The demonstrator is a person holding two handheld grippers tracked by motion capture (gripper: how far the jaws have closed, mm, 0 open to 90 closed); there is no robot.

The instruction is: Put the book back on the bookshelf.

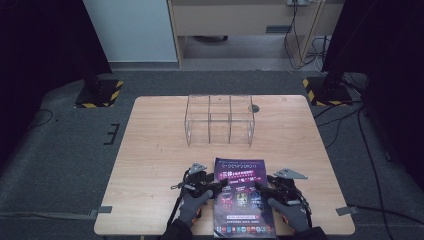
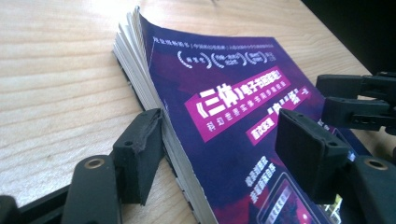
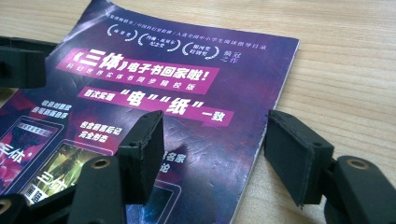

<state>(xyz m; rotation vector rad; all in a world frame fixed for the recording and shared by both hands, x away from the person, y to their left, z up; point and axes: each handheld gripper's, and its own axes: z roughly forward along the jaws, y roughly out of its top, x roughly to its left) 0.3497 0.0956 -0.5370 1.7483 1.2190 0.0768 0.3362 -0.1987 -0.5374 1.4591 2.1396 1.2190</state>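
Note:
A purple-covered book [image 1: 242, 195] lies flat at the front middle of the wooden table [image 1: 150, 150]. My left gripper [image 1: 220, 184] is open at the book's left side. In the left gripper view the left gripper [image 2: 219, 140] straddles the page edge of the book [image 2: 233, 107], one jaw against the pages by the table and the other above the cover. My right gripper [image 1: 260, 187] is open at the right side. In the right gripper view the right gripper [image 3: 215, 144] straddles the book's [image 3: 163, 93] right edge, one jaw over the cover and one over bare wood.
A clear acrylic organizer [image 1: 220, 120] with three compartments stands at the table's middle back, near a small round hole [image 1: 255, 107]. Two stands on yellow-and-black bases [image 1: 100, 92] [image 1: 325, 90] flank the table on the carpet. Cables run across the floor at right.

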